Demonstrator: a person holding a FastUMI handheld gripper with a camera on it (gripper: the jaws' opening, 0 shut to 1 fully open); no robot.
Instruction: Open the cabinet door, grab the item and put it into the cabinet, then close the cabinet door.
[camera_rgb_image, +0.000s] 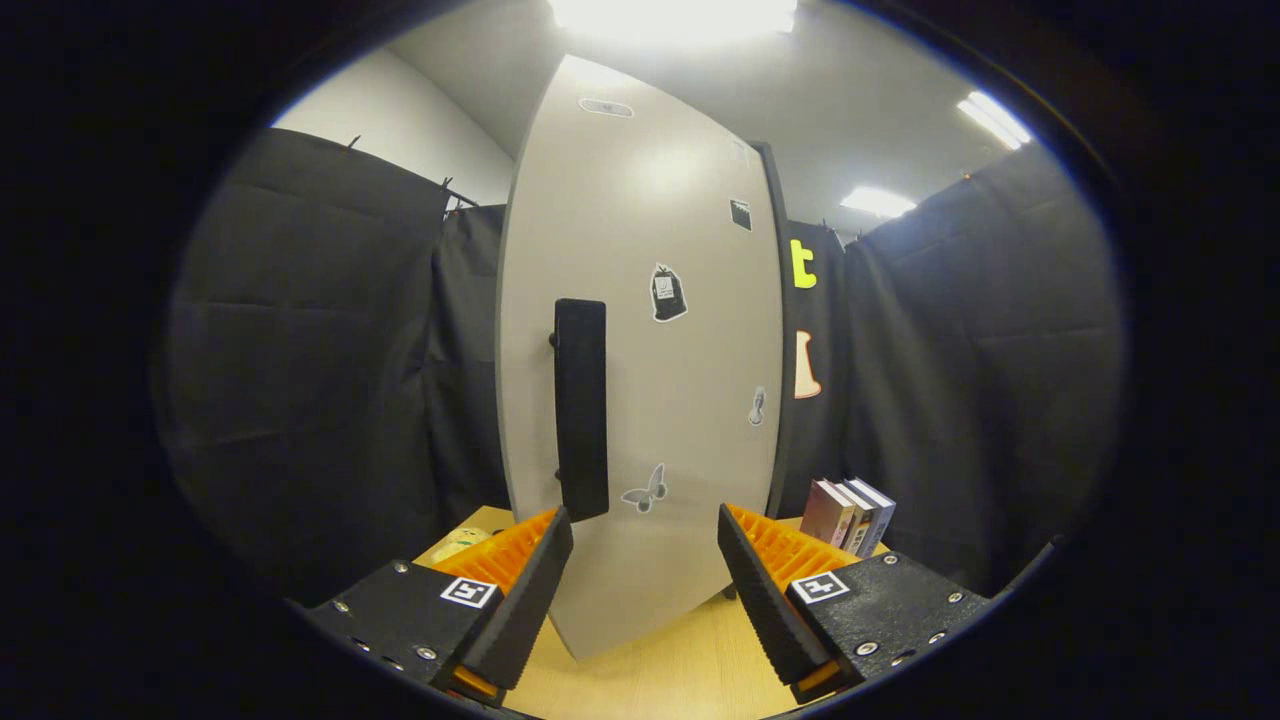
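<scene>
This is a staged recording booth set up inside an office-like room, not a real home. Black cloth curtains (300, 330) hang as walls on every side, pinned along a rail, and above them show a plain white room wall (400, 120) and a white ceiling with long fluorescent light panels (990, 118). A tall pale grey cabinet door (650, 350) with a black vertical bar handle (581, 405) and small stickers stands on a light wooden bench (680, 670), with a few upright books (850, 515) beside it as props.
</scene>
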